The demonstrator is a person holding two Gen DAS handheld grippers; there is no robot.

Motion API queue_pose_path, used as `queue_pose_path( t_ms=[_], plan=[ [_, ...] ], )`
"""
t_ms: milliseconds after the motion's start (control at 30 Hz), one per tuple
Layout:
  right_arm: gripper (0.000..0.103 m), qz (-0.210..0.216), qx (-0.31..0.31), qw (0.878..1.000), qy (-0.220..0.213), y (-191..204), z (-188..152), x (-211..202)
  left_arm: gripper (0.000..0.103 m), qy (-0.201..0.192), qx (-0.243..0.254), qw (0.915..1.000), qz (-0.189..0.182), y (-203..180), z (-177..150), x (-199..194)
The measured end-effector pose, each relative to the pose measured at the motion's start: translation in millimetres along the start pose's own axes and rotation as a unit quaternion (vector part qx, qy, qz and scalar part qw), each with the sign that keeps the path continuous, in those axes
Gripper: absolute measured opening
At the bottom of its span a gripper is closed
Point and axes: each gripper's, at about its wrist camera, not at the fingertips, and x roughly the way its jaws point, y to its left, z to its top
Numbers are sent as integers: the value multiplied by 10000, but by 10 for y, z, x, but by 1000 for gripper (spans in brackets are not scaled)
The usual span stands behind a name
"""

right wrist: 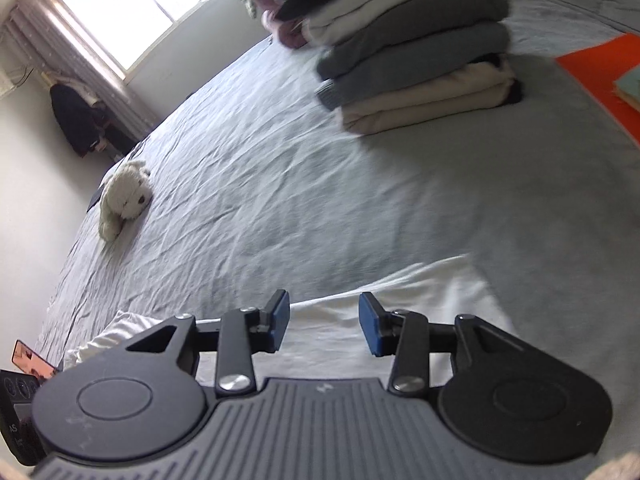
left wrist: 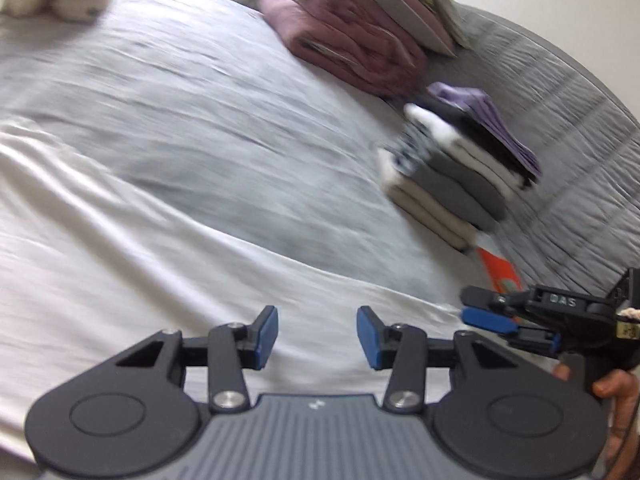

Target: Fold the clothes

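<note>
plush dog (right wrist: pixel 125 196), window (right wrist: pixel 136 12), orange book (right wrist: pixel 600 80)

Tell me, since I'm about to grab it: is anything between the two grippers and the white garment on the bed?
Nothing visible. The white garment lies flat right under the open left gripper and right gripper. The folded stack and plush toy sit well beyond it on the bed.

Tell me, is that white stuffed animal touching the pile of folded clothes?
Apart. The right wrist view shows the stuffed animal lying far from the folded stack, with a broad stretch of bare grey sheet between them.
</note>
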Motion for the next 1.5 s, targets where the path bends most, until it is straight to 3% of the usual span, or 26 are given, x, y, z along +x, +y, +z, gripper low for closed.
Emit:
queue_pose_path(
  t_ms=[167, 267, 400, 700, 867, 967, 1100, 1333, 1500],
  plan=[
    [45, 43, -341, 9990, 281, 404, -90, 329, 45, -329, -257, 9963, 751, 554, 115, -357],
    [45, 90, -533, 9977, 417, 624, -134, 491, 45, -523, -459, 9876, 1410, 856, 158, -623],
    [45, 155, -742, 9956, 555, 885, -206, 676, 45, -877, -858, 9672, 2225, 1179, 180, -1030],
    [45, 470, -1297, 9875, 769, 1464, -395, 948, 45, -1550, -1514, 9247, 3131, 1717, 189, -1631],
    [45, 1094, -2186, 9660, 838, 1895, -669, 952, 44, -1912, -1867, 8934, 3611, 2016, 194, -1965],
    [45, 1487, -2909, 9407, 907, 2159, -921, 933, 43, -2007, -1829, 8920, 3614, 2106, 185, -1987],
    [44, 1878, -3727, 9043, 903, 2407, -1261, 920, 33, -2227, -1750, 8933, 3491, 2202, 113, -1983],
    [38, 2186, -4579, 8584, 756, 2600, -1604, 987, 22, -2445, -1649, 8947, 3354, 2305, 61, -1964],
    [14, 1942, -5083, 8368, 601, 2622, -1780, 1067, 20, -2490, -1370, 8944, 3452, 2279, 76, -1920]
  ],
)
